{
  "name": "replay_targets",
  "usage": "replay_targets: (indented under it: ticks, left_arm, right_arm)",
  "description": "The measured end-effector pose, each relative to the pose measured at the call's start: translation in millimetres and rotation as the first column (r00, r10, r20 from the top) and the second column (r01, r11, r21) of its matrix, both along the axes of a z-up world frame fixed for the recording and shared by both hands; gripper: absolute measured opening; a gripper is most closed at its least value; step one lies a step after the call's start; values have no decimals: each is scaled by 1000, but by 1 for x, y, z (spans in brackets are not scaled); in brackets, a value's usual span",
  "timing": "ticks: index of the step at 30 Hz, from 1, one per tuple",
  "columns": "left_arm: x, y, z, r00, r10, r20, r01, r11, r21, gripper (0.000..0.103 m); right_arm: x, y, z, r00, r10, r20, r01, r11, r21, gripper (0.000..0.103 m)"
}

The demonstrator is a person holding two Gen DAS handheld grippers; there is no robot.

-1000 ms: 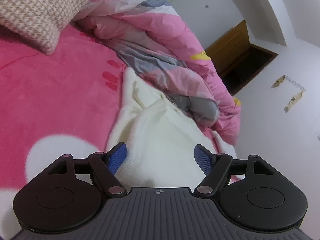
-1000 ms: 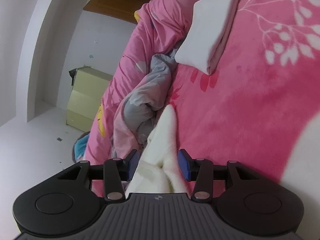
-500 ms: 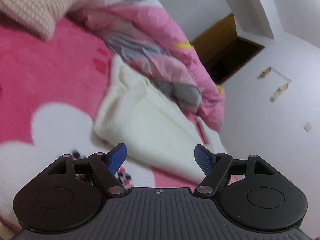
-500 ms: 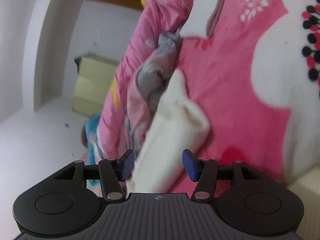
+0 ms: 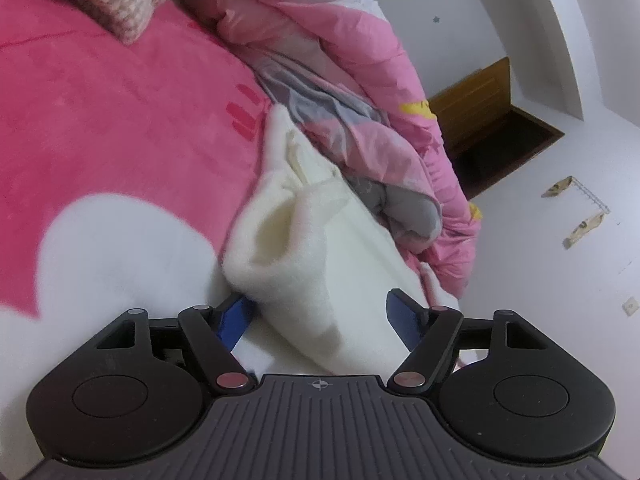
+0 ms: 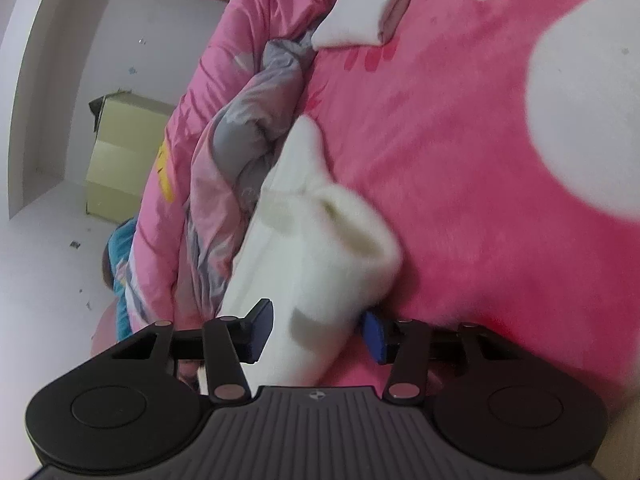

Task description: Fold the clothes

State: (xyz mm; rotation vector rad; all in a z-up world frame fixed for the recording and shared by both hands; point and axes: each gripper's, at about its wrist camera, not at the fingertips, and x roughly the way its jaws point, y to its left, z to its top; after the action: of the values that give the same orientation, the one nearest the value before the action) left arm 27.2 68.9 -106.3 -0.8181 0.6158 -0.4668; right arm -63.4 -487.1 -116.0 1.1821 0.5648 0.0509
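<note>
— Where does the cream garment (image 5: pixel 320 248) lie?

— On the pink blanket (image 5: pixel 120 120), its far long edge against the bunched pink-and-grey duvet (image 5: pixel 360 92). The long axis runs away from both cameras, narrowing to a tip that points toward the pillows (image 6: pixel 360 12) at the head of the bed.

— And the left gripper (image 5: pixel 318 320)?

— Its blue fingers stand wide apart on either side of the near end of the garment; the left finger is partly hidden under a raised fold.

— The right gripper (image 6: pixel 316 330)?

— Also spread, straddling the garment (image 6: pixel 312 264) at its thick rolled end, with the fold bulging up between the pads. Whether either pad presses the cloth cannot be told.
</note>
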Motion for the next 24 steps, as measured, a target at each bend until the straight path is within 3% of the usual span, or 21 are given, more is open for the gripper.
replay_targets:
  ticks: [4,8,10,15,24]
  left_arm:
    - [7,-6,-2,999,22,23,-23,999,31,60]
    - [13,-4,-8,998,57,21,-57,998,13,50]
    - [15,-5,-8,997,68,25,-69,997,27,40]
    - [15,-4,-6,997,81,7,-81,996,42,18]
    - [-13,-4,24,995,71,76,-76,995,60,13]
  right_arm:
    - [12,-3,-8,1000,-31,2,31,1000,2,44]
    - [23,-1,-10,999,-50,15,50,999,-9,43]
    - [28,0,-10,998,-51,30,52,998,-31,41]
    - [31,5,-3,997,-39,62,44,995,-85,26]
    - [6,0,24,985,-27,168,42,996,-85,16]
